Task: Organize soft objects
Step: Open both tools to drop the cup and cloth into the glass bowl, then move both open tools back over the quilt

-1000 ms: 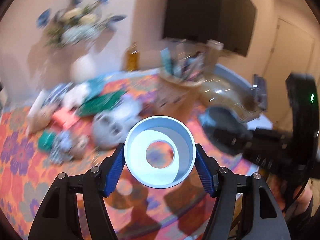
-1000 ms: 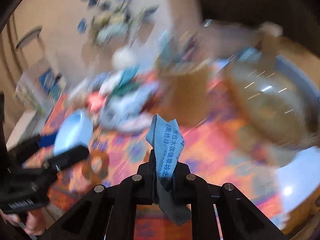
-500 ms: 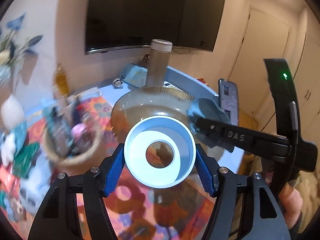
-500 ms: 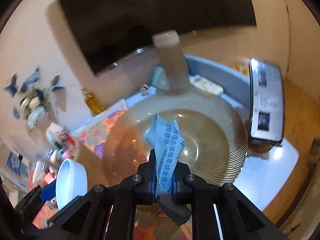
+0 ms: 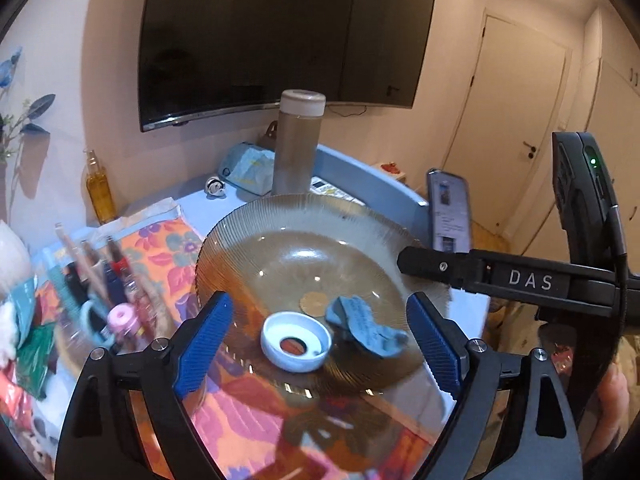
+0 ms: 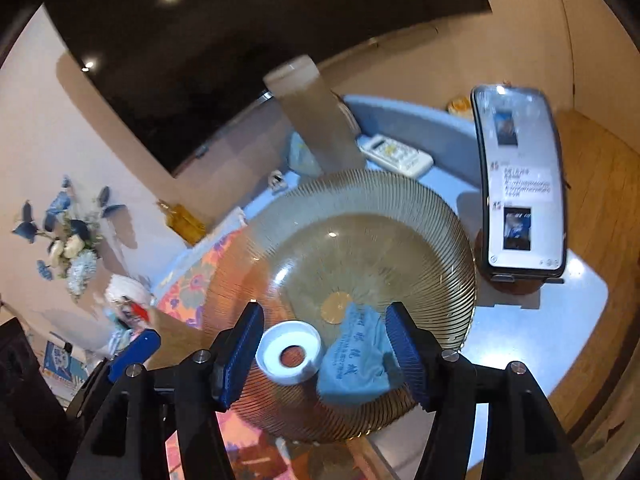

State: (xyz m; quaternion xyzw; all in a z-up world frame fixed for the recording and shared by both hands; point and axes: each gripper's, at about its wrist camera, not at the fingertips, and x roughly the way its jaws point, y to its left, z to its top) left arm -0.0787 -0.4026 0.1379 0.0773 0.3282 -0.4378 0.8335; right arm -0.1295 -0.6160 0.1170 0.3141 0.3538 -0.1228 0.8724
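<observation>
Both tongs now stand wide apart with nothing between their blue pads. Half a second ago the left gripper [image 5: 318, 344] was clamped on a white ring-shaped cap, and the right gripper [image 6: 326, 354] pinched a crumpled blue cloth; each has since let go.

In the left wrist view the white cap [image 5: 296, 341] lies low in the centre of the frame, on the near inner slope of a ribbed amber glass bowl [image 5: 248, 240]. The blue cloth [image 5: 362, 326], printed with dark characters, lies crumpled just right of the cap, also inside the bowl. The right wrist view shows the same pair, with the cap [image 6: 289, 352] left of centre near the bottom and the cloth [image 6: 356, 356] just beside it on the right, both framed by that gripper's open pads.

Farther out, the right gripper's black body [image 5: 500, 280], lettered DAS, crosses the right side of the left wrist view above the bowl's rim. A tall capped bottle [image 5: 298, 144] stands behind the bowl at upper centre, a phone [image 6: 520, 184] stands upright at the right, and a white remote [image 6: 394, 154] lies beside the bottle. A floral cloth [image 5: 160, 248] covers the table at left, with a pen holder [image 5: 100, 300] at the left edge. A dark television [image 5: 280, 32] fills the top.
</observation>
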